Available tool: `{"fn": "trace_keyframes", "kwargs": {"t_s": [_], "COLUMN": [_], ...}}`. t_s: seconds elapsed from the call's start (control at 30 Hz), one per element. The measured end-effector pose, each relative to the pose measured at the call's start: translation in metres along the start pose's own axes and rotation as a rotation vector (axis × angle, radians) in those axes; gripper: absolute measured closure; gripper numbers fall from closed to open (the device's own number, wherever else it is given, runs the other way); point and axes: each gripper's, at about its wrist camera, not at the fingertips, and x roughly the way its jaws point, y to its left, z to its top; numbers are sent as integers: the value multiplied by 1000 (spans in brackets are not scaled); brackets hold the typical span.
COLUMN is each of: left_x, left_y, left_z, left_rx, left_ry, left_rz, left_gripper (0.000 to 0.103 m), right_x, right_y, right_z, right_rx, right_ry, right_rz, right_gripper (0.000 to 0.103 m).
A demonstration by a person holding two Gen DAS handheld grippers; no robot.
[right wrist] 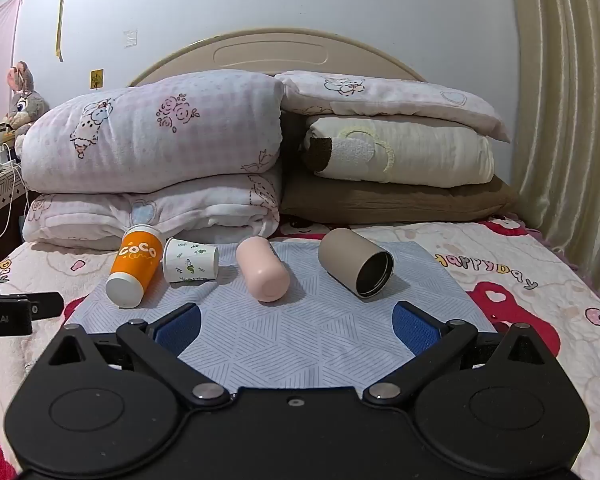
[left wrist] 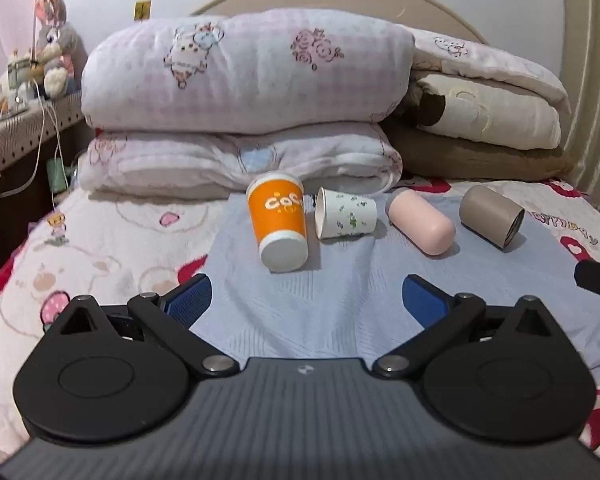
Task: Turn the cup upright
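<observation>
From my left feed the right gripper (left wrist: 598, 282) is cut off at the frame edge; the orange cup (left wrist: 278, 220) mouth faces away, perhaps lidded.

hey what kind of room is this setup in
Most likely a home bedroom. The cups lie on a bed with a curved headboard, folded quilts are stacked against it, and a plush rabbit sits on a side table at the left. A curtain hangs on the right.
</observation>
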Motion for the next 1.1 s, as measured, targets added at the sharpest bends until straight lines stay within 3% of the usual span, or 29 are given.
{"fn": "trace_keyframes", "kwargs": {"t_s": [0.07,0.17,0.3,0.57,1.1], "left_x": [-14,-12,-11,-9,-4], "left_y": [-5,5,6,20,20], "left_z": [2,7,-1,3,1], "left_rx": [34,24,17,-42,-58], "left_ry": [-58,-37,-72,-55,-26], "left_rz": [4,-35,-31,-45,-62], "left_gripper": [0,0,0,0,0], "right_x": [0,0,0,1,1], "right_y": [0,0,0,-2,-2], "right_z": [0,-1,-1,-1,1], "right_rx": [0,0,2,2,-1], "right_ry": [-2,-1,1,2,6], "right_rz": [0,-1,2,2,3], "right_gripper": [0,0,0,0,0]}}
